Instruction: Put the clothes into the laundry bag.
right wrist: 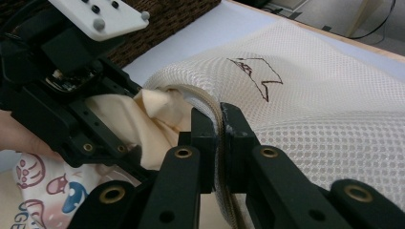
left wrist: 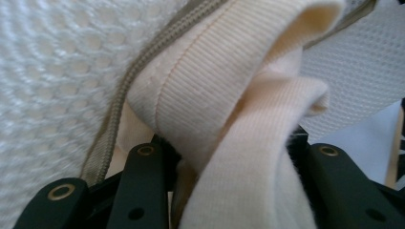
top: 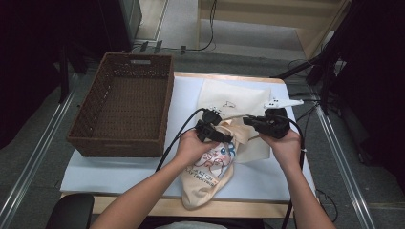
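A cream garment [top: 210, 167] with a cartoon print lies at the table's front, its upper end bunched at the mouth of a white mesh bag [top: 234, 98]. My left gripper [top: 224, 136] is shut on a fold of that garment [left wrist: 229, 95], right at the bag's zipper edge [left wrist: 119, 105]. In the right gripper view, the left gripper [right wrist: 129, 138] holds the cream cloth [right wrist: 153, 114] at the opening. My right gripper [right wrist: 220, 119] is shut on the zippered rim of the mesh bag [right wrist: 310, 95] and lifts it. From above, the right gripper [top: 250, 120] sits just right of the left one.
A brown wicker basket [top: 126, 105] stands empty at the left of the white table mat [top: 119, 167]. Its wall [right wrist: 167, 19] is close behind the left gripper. Cables trail from both grippers toward the front edge. Dark stands and floor cables lie off to the right.
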The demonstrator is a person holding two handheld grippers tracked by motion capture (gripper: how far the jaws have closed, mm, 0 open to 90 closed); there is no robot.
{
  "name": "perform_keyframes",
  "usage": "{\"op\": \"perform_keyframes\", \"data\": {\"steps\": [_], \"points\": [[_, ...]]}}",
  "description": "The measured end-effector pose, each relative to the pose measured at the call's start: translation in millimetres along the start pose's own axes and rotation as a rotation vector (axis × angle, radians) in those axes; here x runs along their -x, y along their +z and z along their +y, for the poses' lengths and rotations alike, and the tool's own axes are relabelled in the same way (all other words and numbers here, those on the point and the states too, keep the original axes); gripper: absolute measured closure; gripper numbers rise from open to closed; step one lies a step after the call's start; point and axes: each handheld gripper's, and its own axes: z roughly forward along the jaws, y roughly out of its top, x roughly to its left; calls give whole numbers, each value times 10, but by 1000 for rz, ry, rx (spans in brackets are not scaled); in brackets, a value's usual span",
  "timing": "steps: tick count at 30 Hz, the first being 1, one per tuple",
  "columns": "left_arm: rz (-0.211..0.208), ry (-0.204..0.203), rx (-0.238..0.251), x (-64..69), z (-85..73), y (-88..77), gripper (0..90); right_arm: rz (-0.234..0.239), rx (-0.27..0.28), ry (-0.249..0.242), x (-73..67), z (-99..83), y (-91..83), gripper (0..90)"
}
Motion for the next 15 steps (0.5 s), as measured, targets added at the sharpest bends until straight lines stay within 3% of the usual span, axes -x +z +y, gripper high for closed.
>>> {"op": "perform_keyframes", "data": {"steps": [3, 9, 11, 15], "points": [[0, 11, -7, 3, -3, 25, 554, -5, -12, 2, 1, -13, 18, 867], [-62, 20, -21, 33, -8, -64, 410, -9, -14, 9, 31, -33, 17, 869], [-44, 48, -23, 62, -19, -117, 379, -11, -17, 13, 44, -40, 21, 869], [-75, 63, -14, 86, -48, -211, 238, -14, -20, 20, 57, -48, 15, 870]]}}
